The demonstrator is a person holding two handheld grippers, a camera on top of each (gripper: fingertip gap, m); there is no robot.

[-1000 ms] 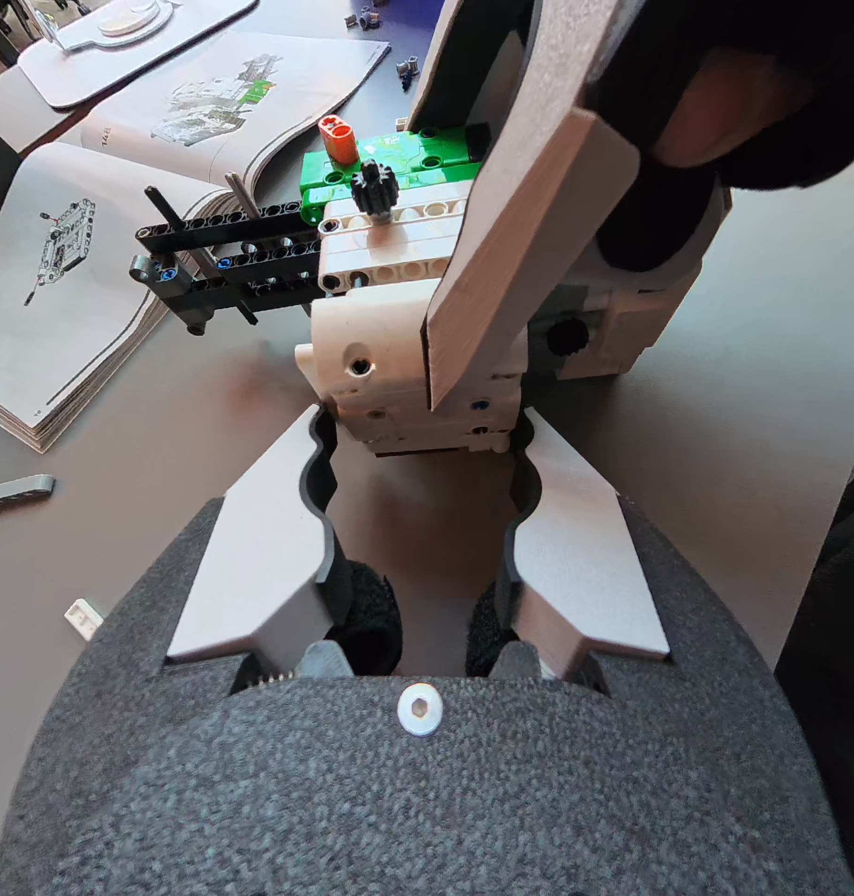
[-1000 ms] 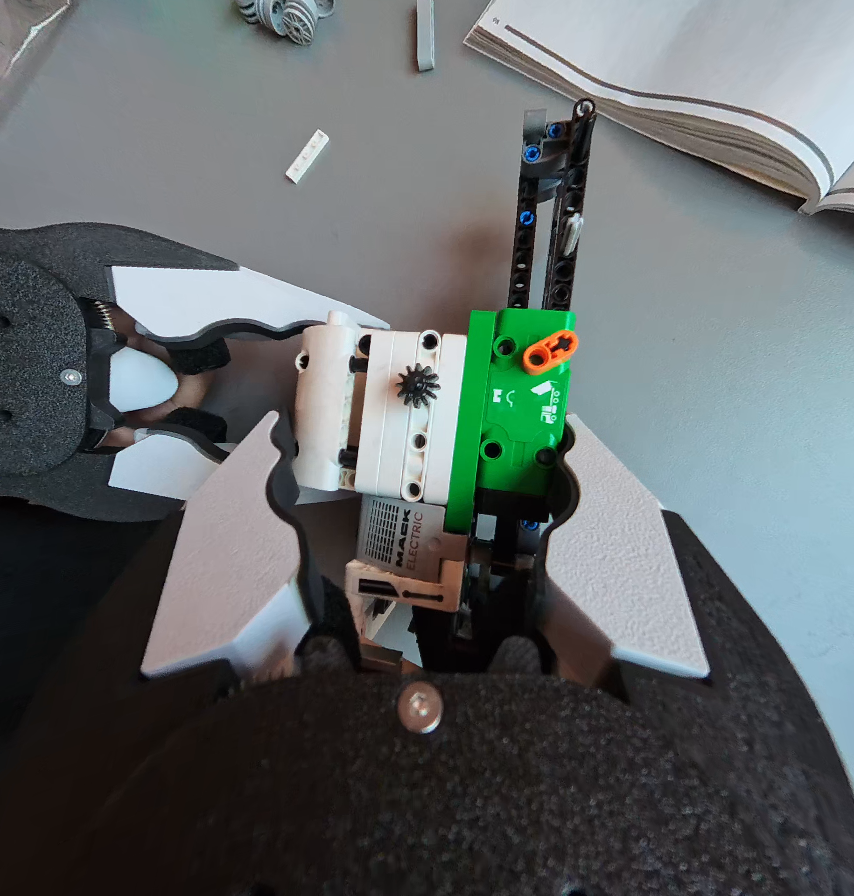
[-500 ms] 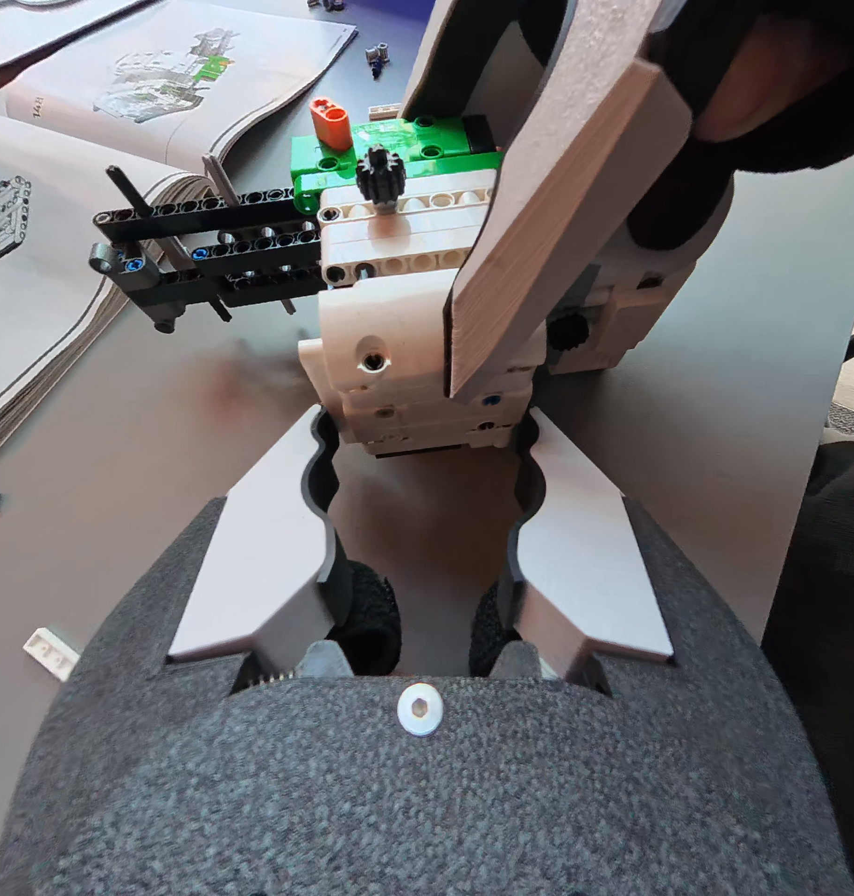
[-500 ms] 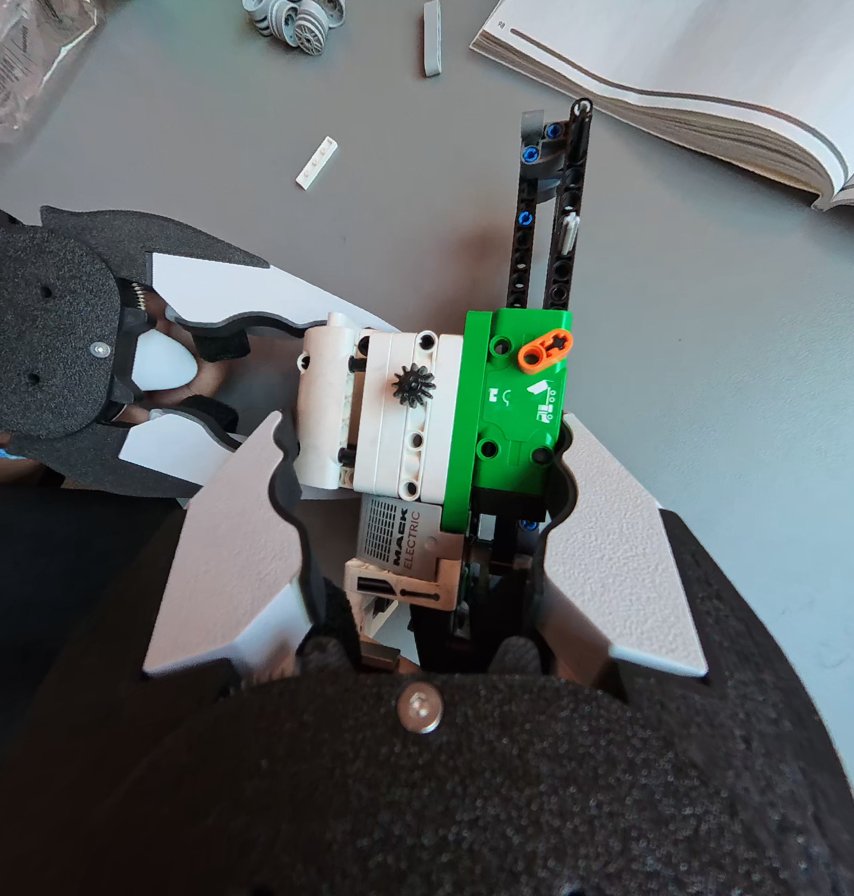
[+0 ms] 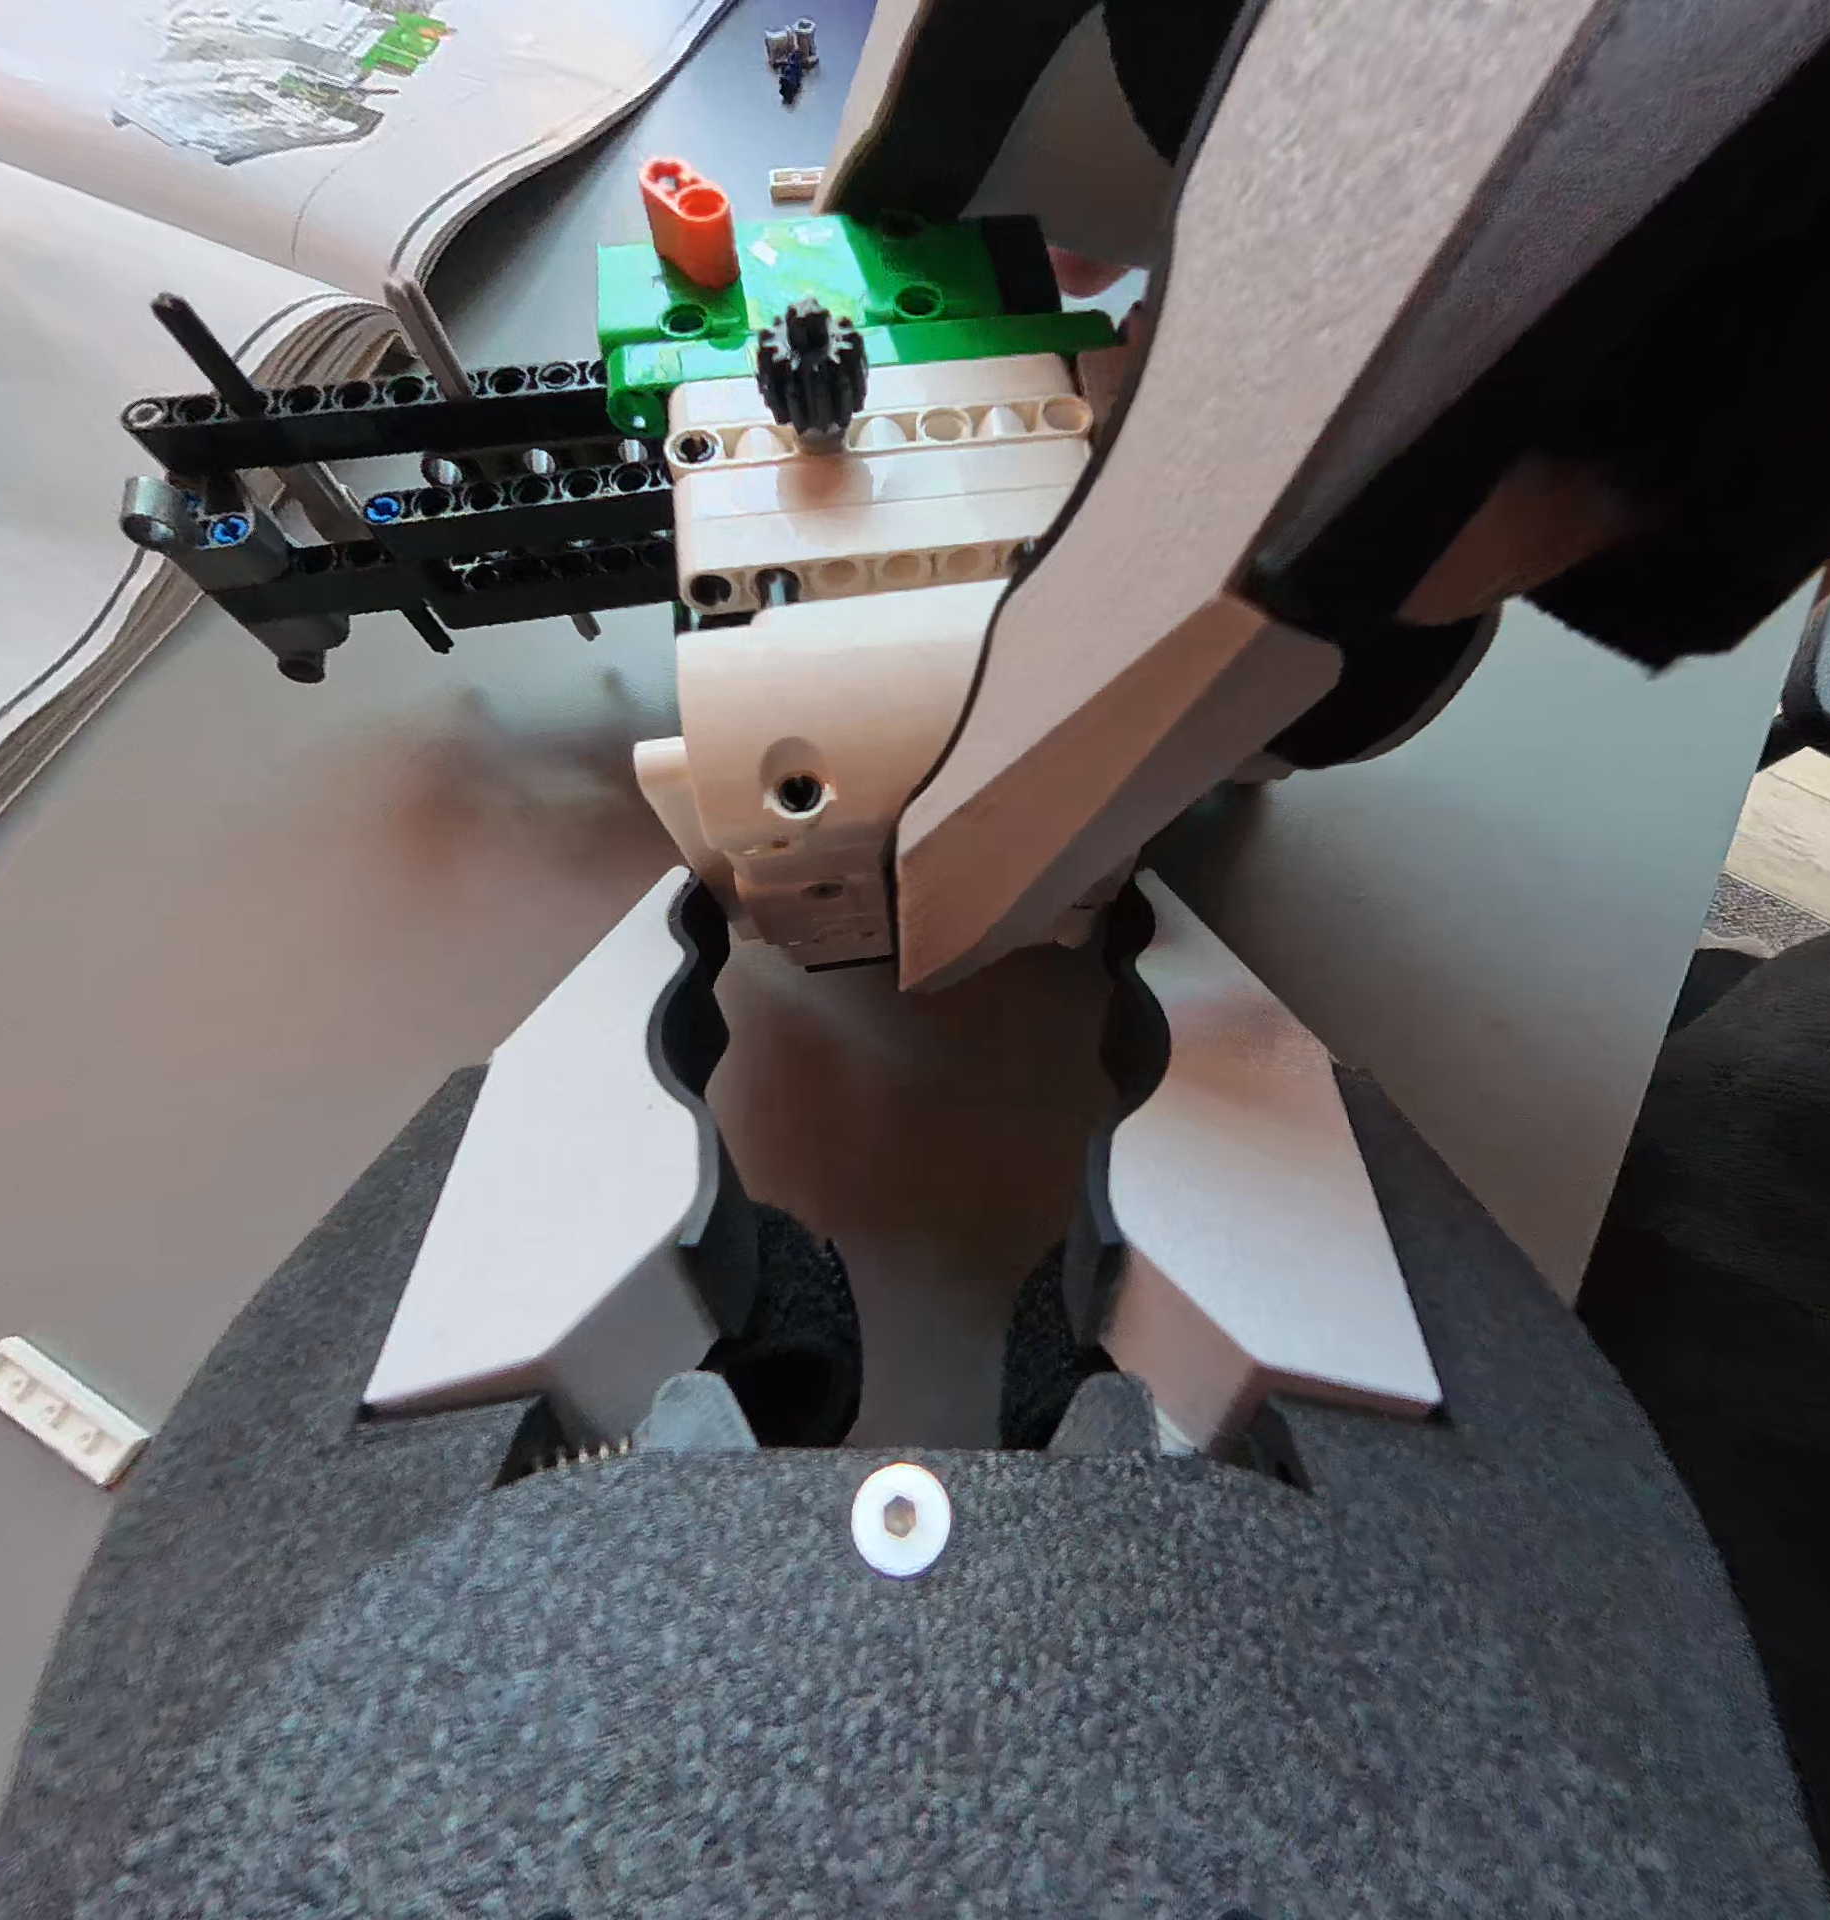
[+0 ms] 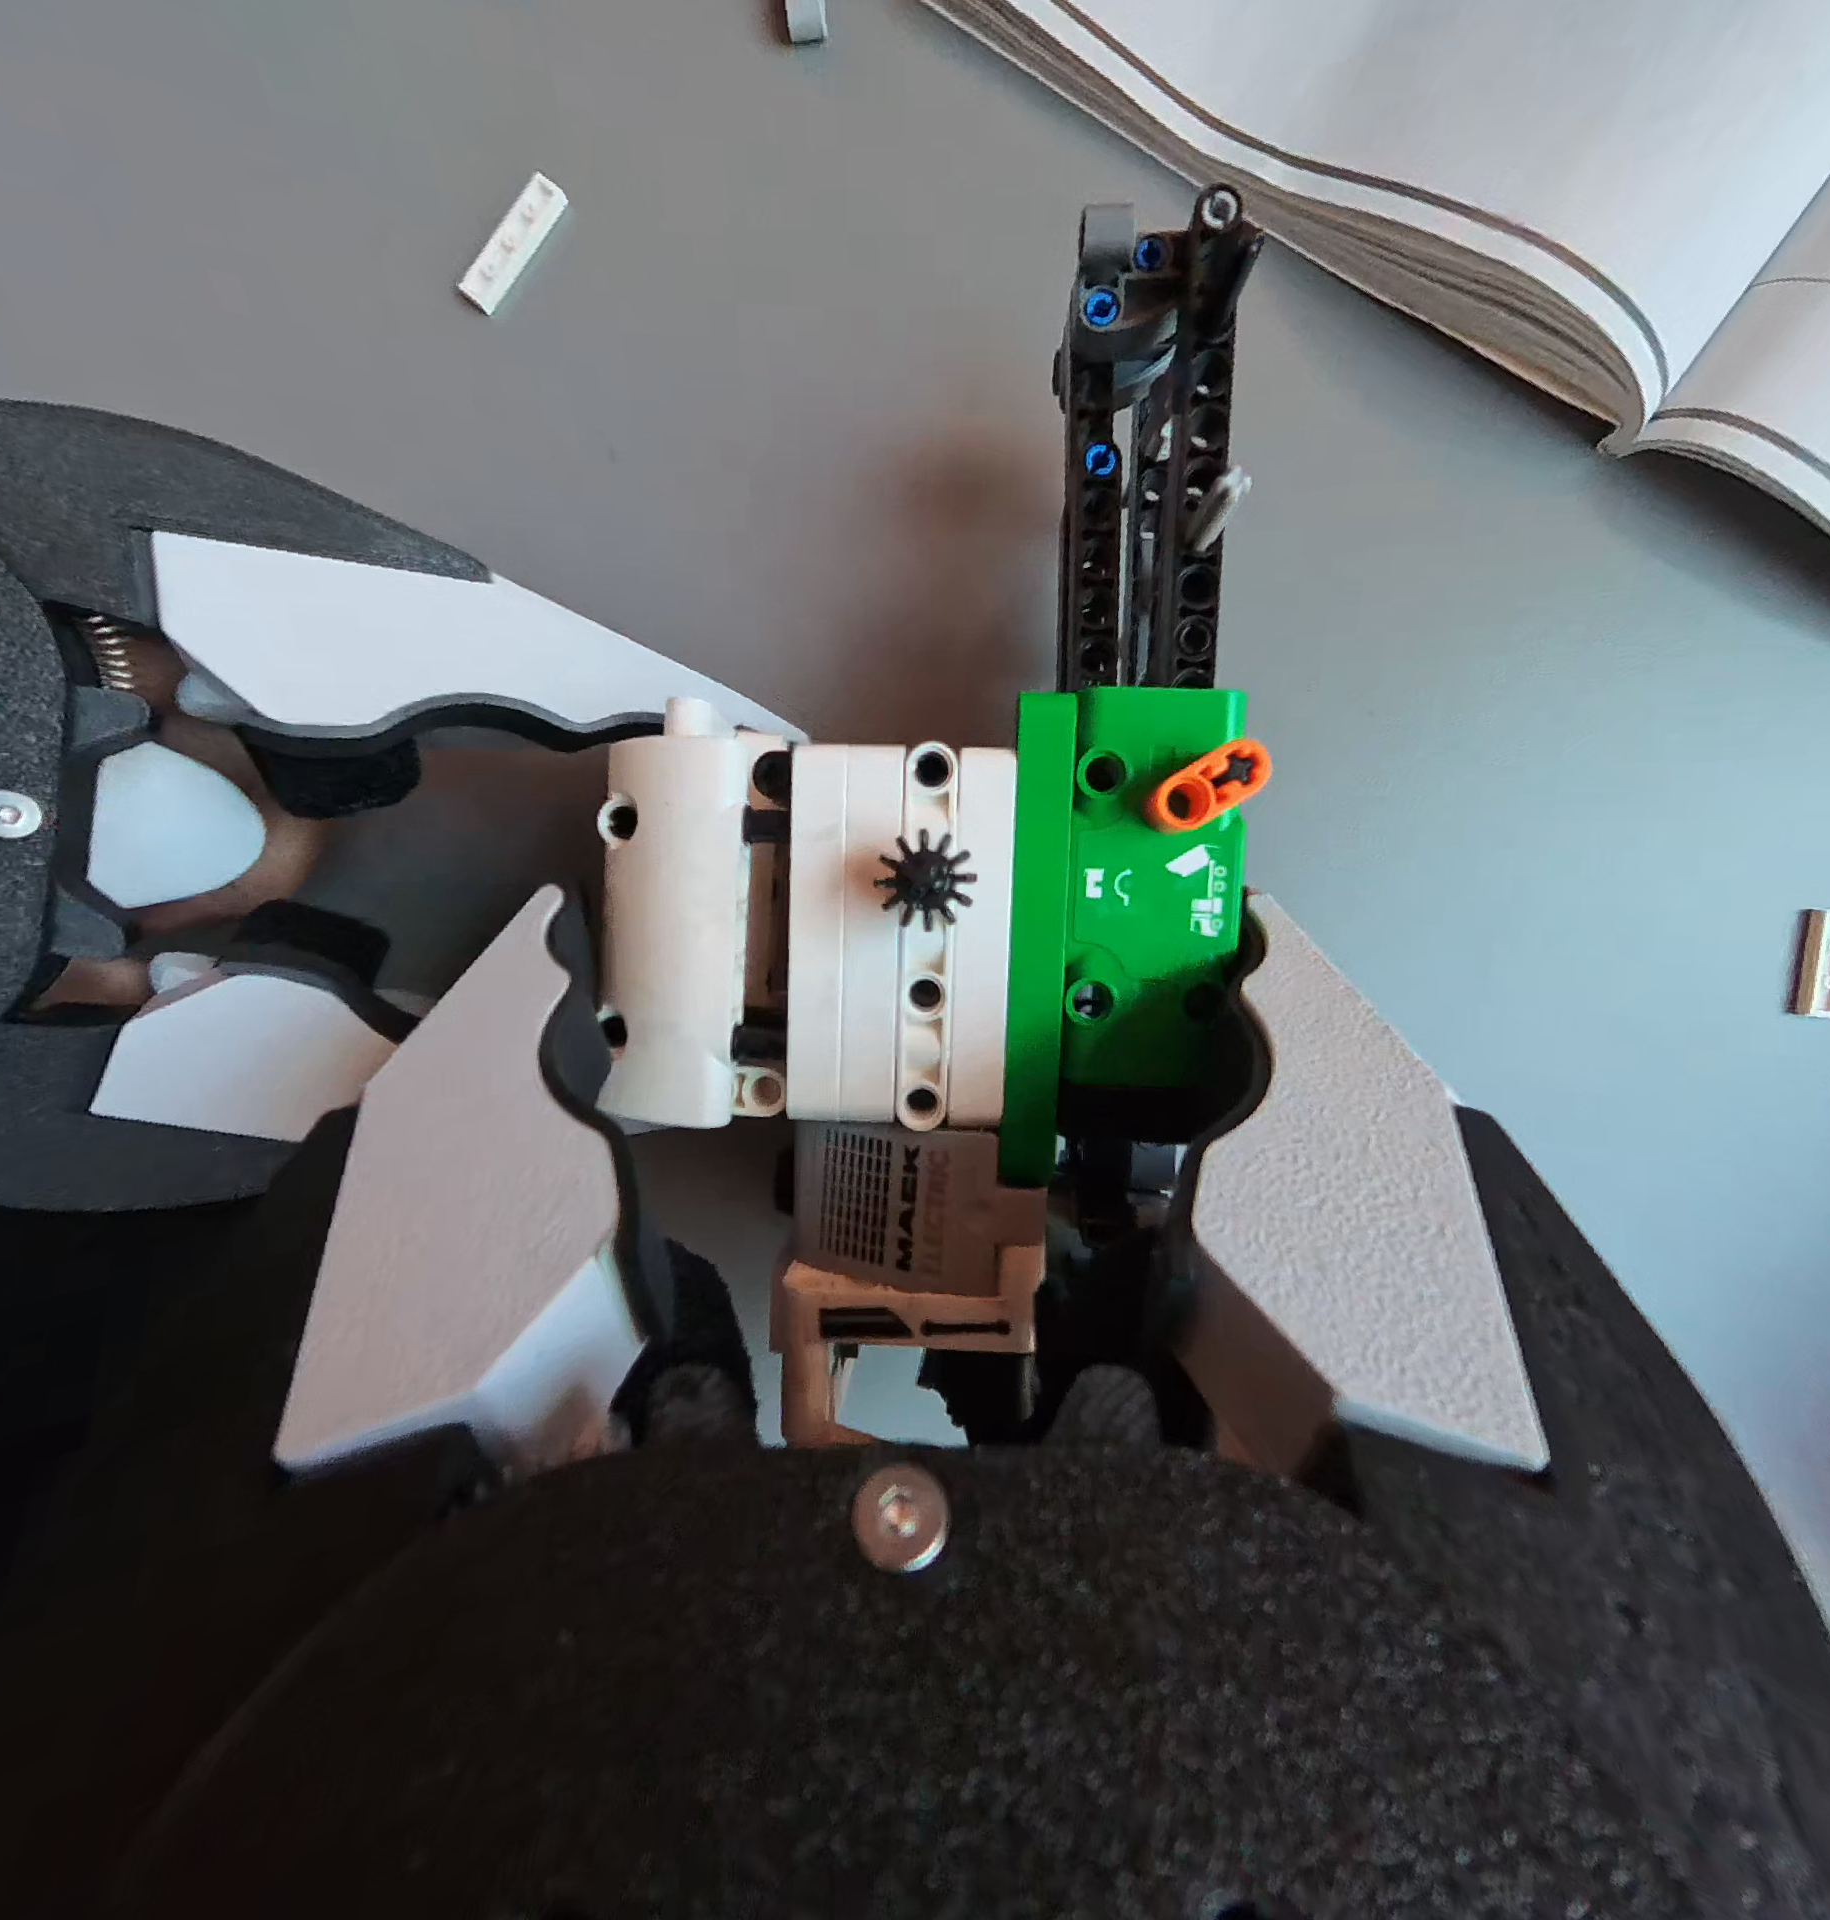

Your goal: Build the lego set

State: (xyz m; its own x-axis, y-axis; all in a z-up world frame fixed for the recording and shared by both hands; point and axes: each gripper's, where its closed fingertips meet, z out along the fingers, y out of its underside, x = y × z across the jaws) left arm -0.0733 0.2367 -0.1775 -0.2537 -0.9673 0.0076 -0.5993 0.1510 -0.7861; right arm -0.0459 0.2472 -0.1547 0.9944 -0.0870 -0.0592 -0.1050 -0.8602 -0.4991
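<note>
Step in hand: judged to be steadying the part-built lego assembly (image 6: 921,914) between both grippers, over the grey table (image 5: 267,935), ahead of a next piece or a re-grip.
Assembly, place: centre of both views; white motor-like block (image 5: 828,748) at the near end in the left wrist view, green block (image 6: 1150,894) beyond it, black beam frame (image 5: 402,499) running off to the left toward the open instruction booklet (image 5: 215,239).
Details on top: black gear (image 6: 923,881) upright on the white beams; orange connector (image 6: 1207,784) standing on the green block.
Right gripper (image 6: 900,966): jaws part-way open and bearing on the assembly; right finger against the green block's near corner, left finger against the white block's side. Reads as a holding grip.
Left gripper (image 5: 911,914): jaws about as wide as the white block's near end, fingertips (image 5: 698,914) at its lower corners; clamped or only alongside, cannot tell for certain.
Doing it well: keep squeeze on the solid white and green bodies; avoid the gear, the orange connector and the long beam frame, which would likely flex or pop off.
Alignment: hold the assembly level; keep one grip firm while the other shifts.
Loose parts: small white plate (image 6: 514,244) on the table, far left in the right wrist view; small tan pieces (image 6: 1823,961) at the right edge.
</note>
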